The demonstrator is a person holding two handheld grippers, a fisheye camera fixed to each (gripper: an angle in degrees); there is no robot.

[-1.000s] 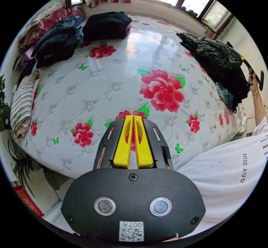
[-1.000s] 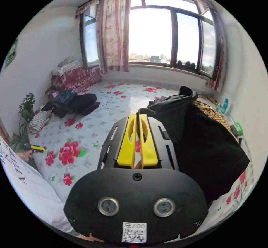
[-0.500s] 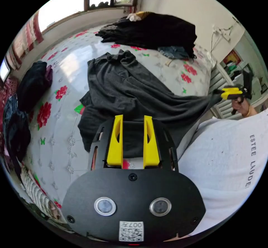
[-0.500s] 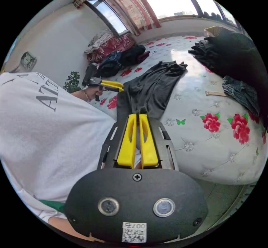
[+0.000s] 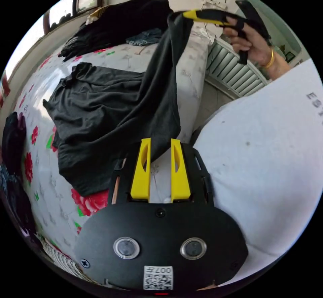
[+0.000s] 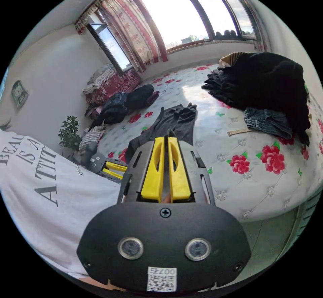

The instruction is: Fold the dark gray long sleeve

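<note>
The dark gray long sleeve (image 5: 101, 110) lies spread and rumpled on the flowered bed (image 5: 43, 183). One end of it is lifted off the mattress, with my right gripper (image 5: 185, 13) shut on it at the top of the left gripper view. In the right gripper view those jaws (image 6: 165, 139) are closed with a tip of gray cloth poking out, and the garment (image 6: 176, 120) stretches away across the bed. My left gripper (image 5: 160, 140) is open just in front of the hanging lower edge of the cloth. It shows again (image 6: 120, 172) beside the person's white T-shirt.
A big heap of black clothes (image 6: 265, 83) and a pair of jeans (image 6: 269, 123) lie on the bed's far side. Folded dark garments (image 6: 128, 101) sit near the red bedding. A plant (image 6: 69, 133) and a radiator (image 5: 232, 76) flank the bed. The person's torso (image 5: 269, 150) is close.
The right gripper pulled the gray garment from the heap onto the bed and has now raised one end. The left jaws went from shut to open. Both cameras swung a lot.
</note>
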